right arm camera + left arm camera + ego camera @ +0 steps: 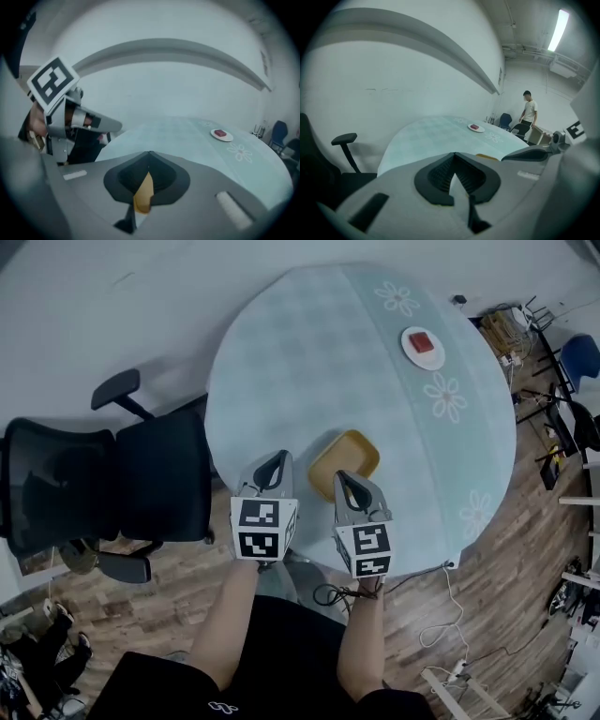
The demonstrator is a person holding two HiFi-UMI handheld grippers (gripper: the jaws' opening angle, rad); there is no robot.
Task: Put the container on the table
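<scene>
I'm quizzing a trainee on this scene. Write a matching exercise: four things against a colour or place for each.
Things:
1. container
2. plate
3. chair
4. table

Descriptions:
A. black, beside the table
B. white, holding a red thing
C. yellow, by the table's near edge
D. round, pale teal

Pairs: 1-C, 2-B, 3-A, 4-D
</scene>
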